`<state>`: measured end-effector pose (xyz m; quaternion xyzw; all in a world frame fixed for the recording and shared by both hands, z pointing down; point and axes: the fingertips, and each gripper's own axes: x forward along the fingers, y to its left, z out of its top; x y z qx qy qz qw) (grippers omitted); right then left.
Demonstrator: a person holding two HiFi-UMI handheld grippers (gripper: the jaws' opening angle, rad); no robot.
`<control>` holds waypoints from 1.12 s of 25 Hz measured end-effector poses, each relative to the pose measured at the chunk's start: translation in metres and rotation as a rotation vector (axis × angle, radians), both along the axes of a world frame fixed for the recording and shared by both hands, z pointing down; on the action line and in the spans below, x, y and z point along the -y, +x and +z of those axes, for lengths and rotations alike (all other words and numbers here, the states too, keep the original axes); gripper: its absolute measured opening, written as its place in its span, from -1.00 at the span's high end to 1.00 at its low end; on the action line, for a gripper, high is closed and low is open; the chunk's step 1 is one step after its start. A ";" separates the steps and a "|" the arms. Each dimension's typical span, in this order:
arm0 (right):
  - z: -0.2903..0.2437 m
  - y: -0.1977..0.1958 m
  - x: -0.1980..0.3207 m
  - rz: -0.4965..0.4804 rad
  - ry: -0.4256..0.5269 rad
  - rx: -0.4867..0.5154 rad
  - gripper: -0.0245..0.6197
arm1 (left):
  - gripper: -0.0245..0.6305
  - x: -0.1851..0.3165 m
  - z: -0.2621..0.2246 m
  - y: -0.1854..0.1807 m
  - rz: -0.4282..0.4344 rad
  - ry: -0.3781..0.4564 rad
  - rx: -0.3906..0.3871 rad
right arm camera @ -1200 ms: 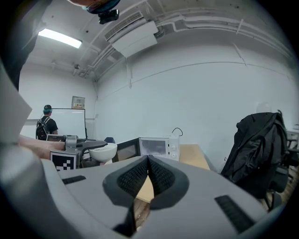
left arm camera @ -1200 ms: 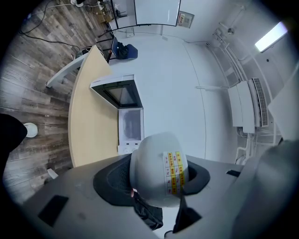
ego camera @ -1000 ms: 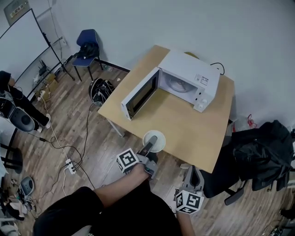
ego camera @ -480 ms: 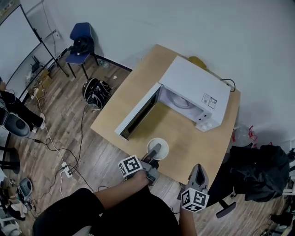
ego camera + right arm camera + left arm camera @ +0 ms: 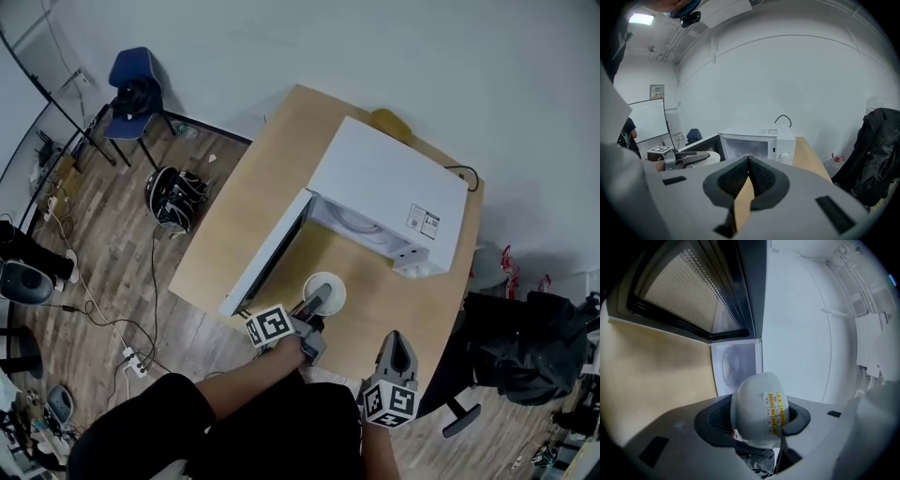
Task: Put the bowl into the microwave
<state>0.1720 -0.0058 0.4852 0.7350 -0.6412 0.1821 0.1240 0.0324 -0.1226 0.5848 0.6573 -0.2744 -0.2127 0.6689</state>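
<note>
My left gripper (image 5: 316, 303) is clamped on the rim of the bowl (image 5: 325, 292), 1 jaw inside and 1 outside. The bowl is white, smooth and round, with a yellow gridded label (image 5: 774, 413) on its outer wall. It is positioned over the pale wooden table (image 5: 246, 208), just in front of the microwave (image 5: 389, 197). This white box has its door (image 5: 265, 255) swung open, and its cavity contains 1 round glass turntable (image 5: 354, 223). My right gripper (image 5: 397, 347) has its 2 ribbed dark pads pressed together on nothing.
</note>
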 end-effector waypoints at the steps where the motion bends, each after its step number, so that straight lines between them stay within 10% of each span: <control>1: 0.000 0.000 0.003 0.005 0.003 -0.002 0.74 | 0.26 0.007 0.000 0.003 0.003 0.003 -0.001; 28: 0.003 0.015 0.052 -0.084 0.008 -0.004 0.74 | 0.26 0.184 0.108 0.087 -0.061 -0.070 0.149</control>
